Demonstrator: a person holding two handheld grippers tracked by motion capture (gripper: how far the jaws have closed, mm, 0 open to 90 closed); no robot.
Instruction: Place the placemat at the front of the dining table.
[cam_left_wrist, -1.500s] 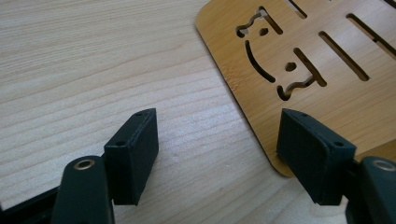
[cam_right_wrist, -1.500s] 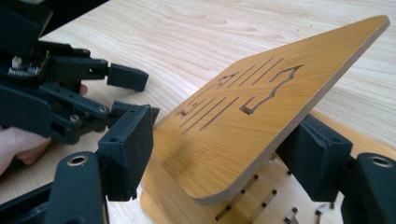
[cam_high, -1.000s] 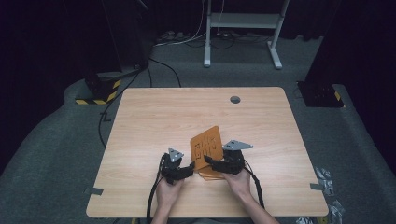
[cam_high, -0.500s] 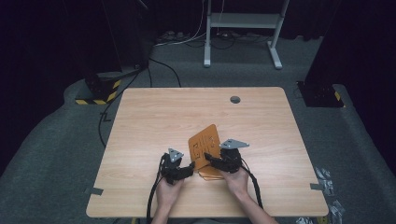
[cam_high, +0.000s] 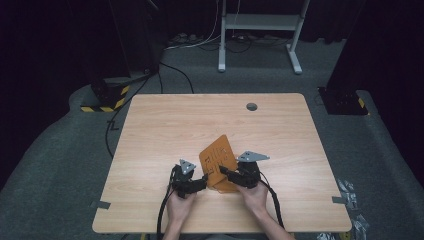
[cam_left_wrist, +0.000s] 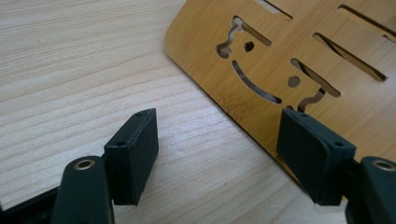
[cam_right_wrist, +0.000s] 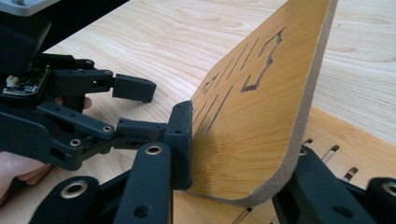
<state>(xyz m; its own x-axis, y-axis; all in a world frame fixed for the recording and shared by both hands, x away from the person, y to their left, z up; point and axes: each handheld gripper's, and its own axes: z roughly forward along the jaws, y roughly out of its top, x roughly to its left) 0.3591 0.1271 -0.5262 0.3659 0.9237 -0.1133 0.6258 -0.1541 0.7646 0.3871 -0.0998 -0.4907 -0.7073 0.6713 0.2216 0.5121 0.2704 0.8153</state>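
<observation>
hidden: lower board (cam_right_wrist: 355, 135) mostly behind raised board (cam_right_wrist: 261, 121) | cut off: raised board's top, right gripper view

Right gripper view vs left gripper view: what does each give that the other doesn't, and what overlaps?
Right gripper view: a raised board tilted up between the right gripper's jaws, which have just been closing; one pad presses its face.
Left gripper view: a curved slot and round holes cut in the flat board, with one jaw of the left gripper over its edge.
Shared: the flat board, the wooden table, the left gripper's jaws standing open.
</observation>
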